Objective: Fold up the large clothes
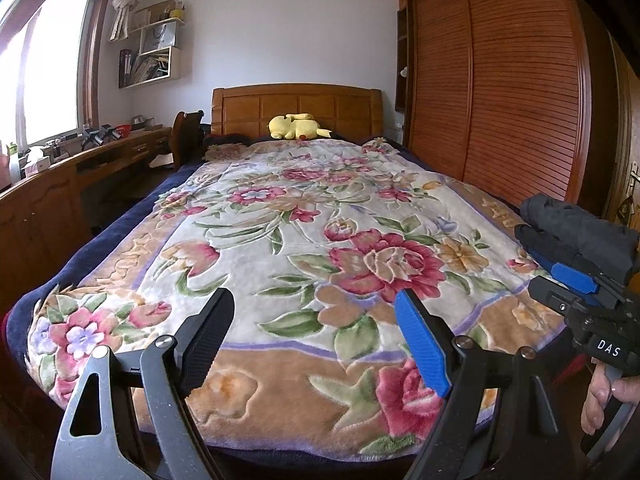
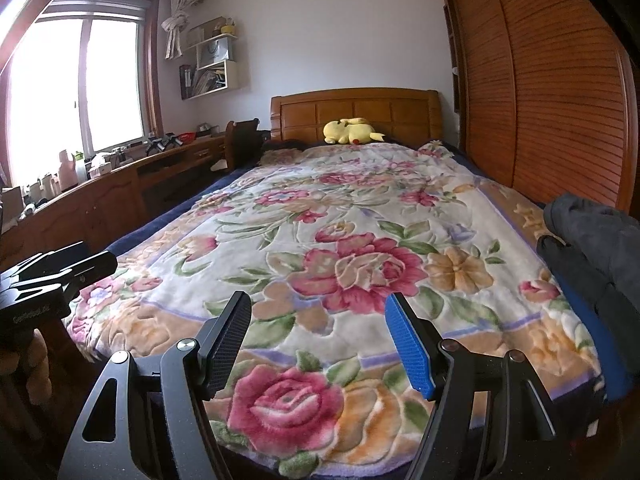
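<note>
Both the left gripper (image 1: 316, 336) and right gripper (image 2: 320, 340) gaped empty over the floral plush blanket (image 1: 280, 216); a dark, seemingly folded garment (image 2: 592, 240) lay at three o'clock

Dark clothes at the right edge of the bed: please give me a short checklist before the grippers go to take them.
1. Left gripper open, nothing between the fingers: ok.
2. Right gripper open, nothing between the fingers: ok.
3. Dark clothes within view, lying bunched on the floral blanket: ok.
4. Garment spread flat for folding: not ok, still a heap.
5. Middle of the blanket free for spreading: ok; the yellow plush toy sits far off by the headboard.
6. Which edge or collar to grasp: cannot tell.
</note>
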The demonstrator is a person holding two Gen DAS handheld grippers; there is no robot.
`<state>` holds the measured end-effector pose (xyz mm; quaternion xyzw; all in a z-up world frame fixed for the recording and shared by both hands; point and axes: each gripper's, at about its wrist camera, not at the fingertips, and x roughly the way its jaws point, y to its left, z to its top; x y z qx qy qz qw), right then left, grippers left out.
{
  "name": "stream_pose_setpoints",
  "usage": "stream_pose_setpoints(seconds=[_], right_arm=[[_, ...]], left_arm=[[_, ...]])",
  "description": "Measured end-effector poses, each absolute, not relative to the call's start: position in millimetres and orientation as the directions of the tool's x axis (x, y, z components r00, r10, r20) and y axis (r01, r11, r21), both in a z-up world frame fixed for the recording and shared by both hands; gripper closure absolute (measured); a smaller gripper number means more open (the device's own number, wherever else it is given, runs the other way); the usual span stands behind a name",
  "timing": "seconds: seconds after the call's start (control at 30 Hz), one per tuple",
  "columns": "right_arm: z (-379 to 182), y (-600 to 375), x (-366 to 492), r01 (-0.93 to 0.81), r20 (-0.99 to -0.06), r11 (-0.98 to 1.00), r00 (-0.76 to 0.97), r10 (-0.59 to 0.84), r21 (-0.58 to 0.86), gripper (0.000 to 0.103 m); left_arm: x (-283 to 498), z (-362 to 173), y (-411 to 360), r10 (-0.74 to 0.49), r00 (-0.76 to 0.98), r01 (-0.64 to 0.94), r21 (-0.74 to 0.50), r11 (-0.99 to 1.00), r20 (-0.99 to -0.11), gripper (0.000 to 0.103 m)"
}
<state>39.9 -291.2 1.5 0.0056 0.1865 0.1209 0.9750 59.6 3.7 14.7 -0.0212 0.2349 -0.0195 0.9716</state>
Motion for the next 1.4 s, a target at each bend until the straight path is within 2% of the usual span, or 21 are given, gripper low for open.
stream_pose_setpoints(seconds=[1.4], right_arm=[[-0.7, -278.9, 42.3, -0.218, -0.350, 0.973, 0.908, 0.232, 0.081, 0.032]], left_arm=[[53.2, 16.7, -0.8, -0.045, 0.892, 0.027, -0.047, 0.999, -0.450, 0.020]])
